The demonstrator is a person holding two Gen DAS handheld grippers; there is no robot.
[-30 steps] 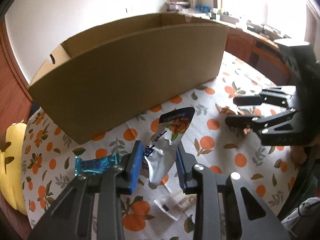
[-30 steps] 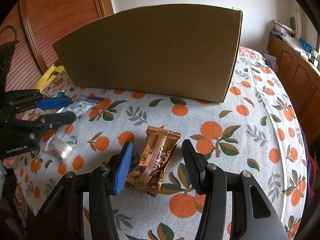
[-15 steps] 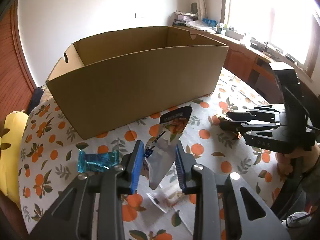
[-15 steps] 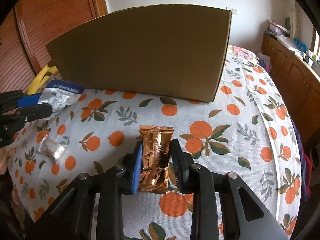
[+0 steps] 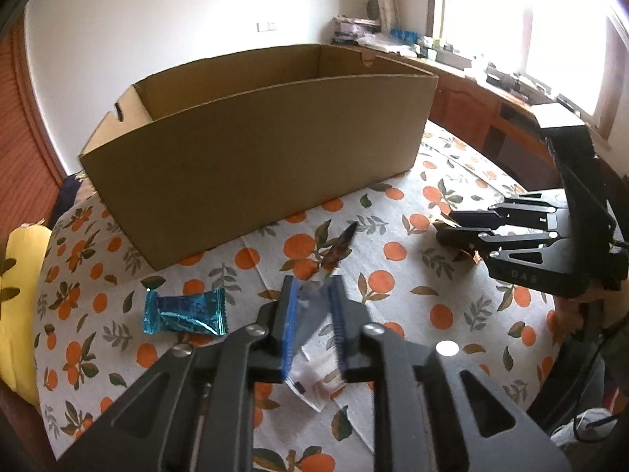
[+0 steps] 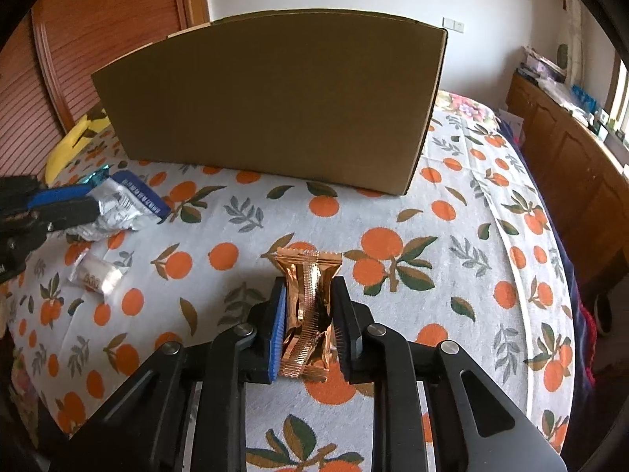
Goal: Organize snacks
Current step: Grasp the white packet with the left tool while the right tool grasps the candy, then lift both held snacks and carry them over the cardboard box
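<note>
My left gripper is shut on a crumpled silver pouch with a blue top edge, held clear of the cloth and seen edge-on. In the right wrist view the silver pouch sticks out of the left gripper at the far left. My right gripper has its jaws closing on a copper foil snack packet, and both pads press its sides. The open cardboard box stands behind both; its inside floor is hidden. From the left wrist, the right gripper shows at the right.
A blue foil packet lies on the orange-print tablecloth left of my left gripper. Below that gripper lies a small clear packet. A yellow cushion sits at the left edge, and wooden cabinets run along the right.
The right jaws have closed from wide open onto the copper packet and squeezed it. The left gripper has risen a little with the silver pouch, which has turned edge-on to its camera.
</note>
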